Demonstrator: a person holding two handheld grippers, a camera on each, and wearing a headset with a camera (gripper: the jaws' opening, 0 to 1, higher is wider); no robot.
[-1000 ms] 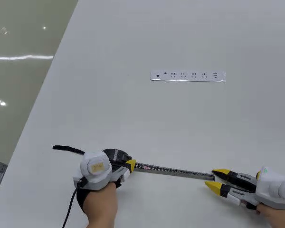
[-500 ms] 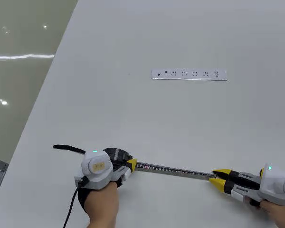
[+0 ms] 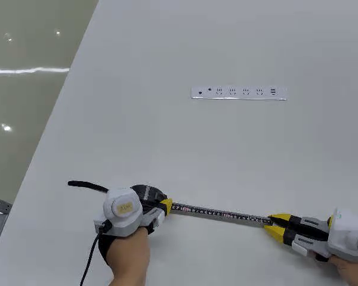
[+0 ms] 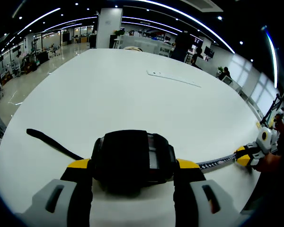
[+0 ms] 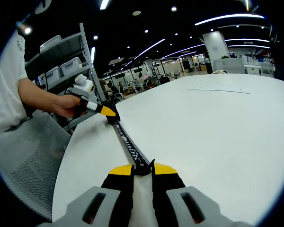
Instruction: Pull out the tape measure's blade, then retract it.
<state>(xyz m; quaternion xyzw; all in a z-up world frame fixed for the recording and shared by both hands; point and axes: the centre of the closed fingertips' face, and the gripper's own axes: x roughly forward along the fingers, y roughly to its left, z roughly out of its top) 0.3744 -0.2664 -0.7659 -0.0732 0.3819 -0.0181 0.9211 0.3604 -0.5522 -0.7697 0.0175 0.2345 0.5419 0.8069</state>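
Note:
The black tape measure case lies near the table's front left, clamped between the yellow-tipped jaws of my left gripper; in the left gripper view the case fills the space between the jaws. Its blade runs right across the table to my right gripper, which is shut on the blade's end. The right gripper view shows the blade stretching from its closed tips toward the left gripper. A black wrist strap trails left from the case.
A white power strip lies flat mid-table, far from the work. The white table has its left edge running diagonally beside a glossy floor. A black cable hangs from the left gripper at the front edge.
The right gripper's jaws closed on the blade's end and drew it slightly farther right, lengthening the exposed blade. The left gripper and case stayed in place.

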